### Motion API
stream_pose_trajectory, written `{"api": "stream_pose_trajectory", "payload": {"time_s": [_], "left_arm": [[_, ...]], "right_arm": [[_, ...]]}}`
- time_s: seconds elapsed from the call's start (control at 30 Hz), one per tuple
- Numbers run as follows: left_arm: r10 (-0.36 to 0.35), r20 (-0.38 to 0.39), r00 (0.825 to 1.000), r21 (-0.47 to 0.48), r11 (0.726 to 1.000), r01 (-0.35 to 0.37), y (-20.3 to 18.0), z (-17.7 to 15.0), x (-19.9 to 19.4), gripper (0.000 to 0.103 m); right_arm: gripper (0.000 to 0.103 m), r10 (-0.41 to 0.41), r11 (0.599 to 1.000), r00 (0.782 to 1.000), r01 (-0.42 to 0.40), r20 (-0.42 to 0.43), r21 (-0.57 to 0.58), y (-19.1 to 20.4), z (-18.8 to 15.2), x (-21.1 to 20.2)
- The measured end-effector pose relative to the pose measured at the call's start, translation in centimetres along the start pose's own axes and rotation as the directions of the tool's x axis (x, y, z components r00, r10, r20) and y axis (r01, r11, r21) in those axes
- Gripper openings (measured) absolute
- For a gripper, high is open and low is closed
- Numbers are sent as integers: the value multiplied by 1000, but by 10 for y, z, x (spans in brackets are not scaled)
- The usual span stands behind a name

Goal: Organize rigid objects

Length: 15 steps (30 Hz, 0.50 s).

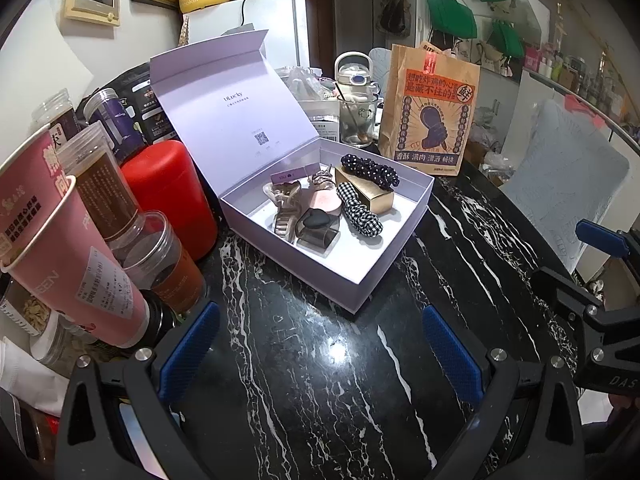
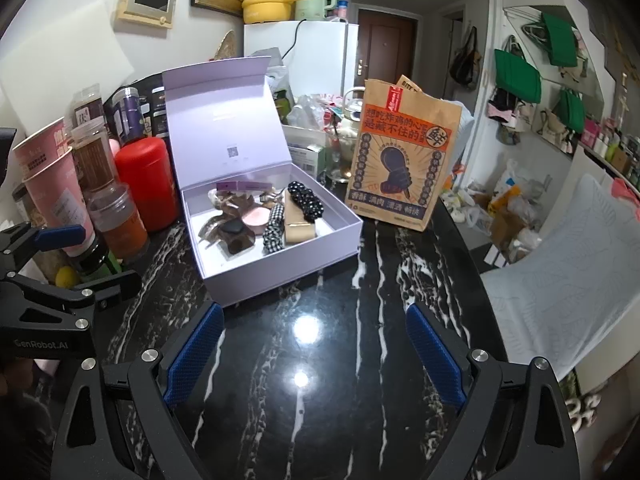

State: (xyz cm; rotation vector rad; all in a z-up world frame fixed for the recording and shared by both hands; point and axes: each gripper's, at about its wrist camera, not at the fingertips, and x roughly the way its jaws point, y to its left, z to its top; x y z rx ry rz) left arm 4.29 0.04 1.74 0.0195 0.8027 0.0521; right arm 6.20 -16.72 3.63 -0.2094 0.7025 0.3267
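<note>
Left gripper (image 1: 320, 352) gapes wide, holding nothing; right gripper (image 2: 316, 354) likewise, both low over the black table (image 2: 320, 400) in front of the box (image 1: 320, 268). Its lid stands open, with hair clips (image 1: 316, 220) bunched toward the box's far-left side. Only the right view catches glare on bare marble nearer than the box. The clips overlap, individual ones hard to separate. Jars (image 1: 120, 216) crowd the box's left; a paper bag (image 2: 404, 164) stands behind-right.
</note>
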Motion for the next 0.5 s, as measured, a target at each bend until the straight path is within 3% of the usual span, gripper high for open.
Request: {"api": "stream_pose_trajectory", "payload": {"time_s": [0.5], "left_arm": [[-10,-21,1000,-11,1000,10,0,-8,11,103]], "right_arm": [[95,-4,1000,1000,4,-17,18,-5,-5,4]]}}
